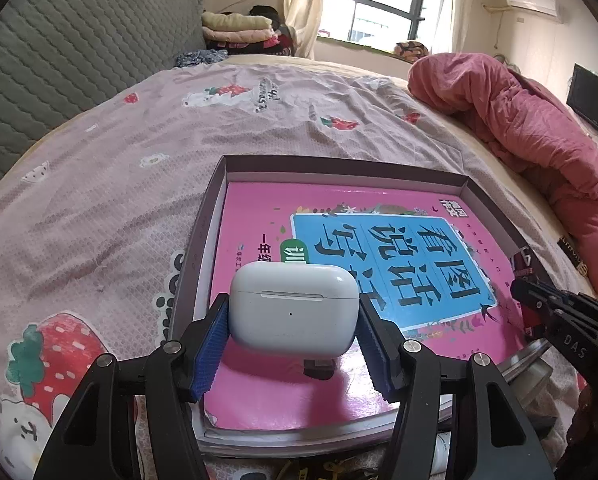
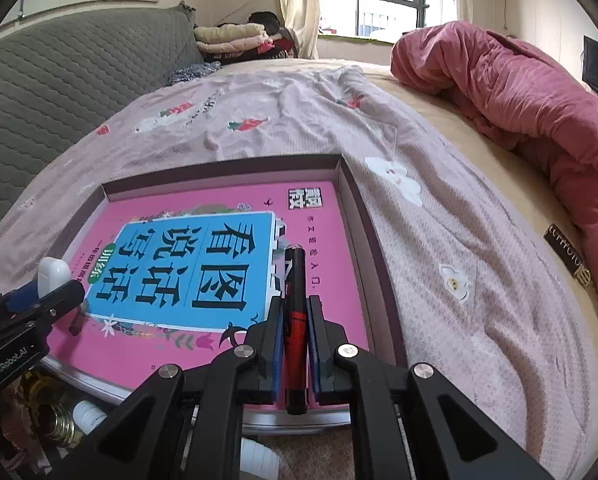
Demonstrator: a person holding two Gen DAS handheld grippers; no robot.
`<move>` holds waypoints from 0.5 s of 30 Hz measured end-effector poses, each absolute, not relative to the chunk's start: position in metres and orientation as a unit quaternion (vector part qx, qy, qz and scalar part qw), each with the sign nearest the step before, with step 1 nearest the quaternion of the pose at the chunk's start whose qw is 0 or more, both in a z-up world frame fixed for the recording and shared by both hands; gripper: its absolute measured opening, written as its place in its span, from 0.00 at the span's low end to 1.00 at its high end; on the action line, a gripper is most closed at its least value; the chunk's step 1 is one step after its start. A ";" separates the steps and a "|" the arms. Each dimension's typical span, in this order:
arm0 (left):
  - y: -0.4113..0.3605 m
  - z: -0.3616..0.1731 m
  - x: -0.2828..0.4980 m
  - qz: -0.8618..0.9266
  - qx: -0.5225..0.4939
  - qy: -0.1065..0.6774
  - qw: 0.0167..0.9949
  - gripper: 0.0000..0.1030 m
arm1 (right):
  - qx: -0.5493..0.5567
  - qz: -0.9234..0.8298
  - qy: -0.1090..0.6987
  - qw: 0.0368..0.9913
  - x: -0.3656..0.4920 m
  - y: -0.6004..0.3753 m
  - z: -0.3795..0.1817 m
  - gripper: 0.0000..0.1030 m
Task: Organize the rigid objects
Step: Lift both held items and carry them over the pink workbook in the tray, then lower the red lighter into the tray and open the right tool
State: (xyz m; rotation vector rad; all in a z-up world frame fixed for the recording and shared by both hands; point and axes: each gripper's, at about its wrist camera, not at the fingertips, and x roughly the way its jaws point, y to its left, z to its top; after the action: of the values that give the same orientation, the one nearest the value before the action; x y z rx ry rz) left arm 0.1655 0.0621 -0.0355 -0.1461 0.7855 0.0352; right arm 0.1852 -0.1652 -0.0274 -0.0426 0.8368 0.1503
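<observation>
My left gripper (image 1: pixel 293 312) is shut on a white earbud case (image 1: pixel 293 308) and holds it just above a pink book (image 1: pixel 259 224) that lies in a shallow grey box (image 1: pixel 219 176) on the bed. My right gripper (image 2: pixel 295 308) is shut on a black and red marker (image 2: pixel 295 320), held upright-forward over the book's (image 2: pixel 203 344) right side inside the box (image 2: pixel 351 188). The left gripper with the case (image 2: pixel 53 274) shows at the left of the right wrist view. The right gripper (image 1: pixel 539 304) shows at the right edge of the left wrist view.
The box sits on a pink sheet with strawberry prints (image 1: pixel 99 184). A rolled red quilt (image 2: pixel 539 96) lies at the far right. A grey quilted headboard (image 1: pixel 59 48) stands at the left. Small bottles and caps (image 2: pixel 71 420) lie below the box's near edge.
</observation>
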 end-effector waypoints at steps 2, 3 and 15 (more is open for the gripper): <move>0.064 -0.037 0.166 0.018 -0.072 0.384 0.920 0.60 | -0.022 0.071 0.411 0.909 0.186 -0.166 -0.030 0.10; 0.064 -0.038 0.166 0.018 -0.073 0.386 0.919 0.60 | -0.022 0.069 0.414 0.908 0.186 -0.166 -0.031 0.10; 0.062 -0.041 0.168 0.012 -0.063 0.391 0.918 0.60 | -0.040 0.056 0.426 0.902 0.185 -0.163 -0.034 0.11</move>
State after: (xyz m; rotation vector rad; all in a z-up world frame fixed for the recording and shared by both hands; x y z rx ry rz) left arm 0.1682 0.0616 -0.0405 -0.1303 0.8048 0.0254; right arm 0.1846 -0.1628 -0.0343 -0.0823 0.8811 0.1150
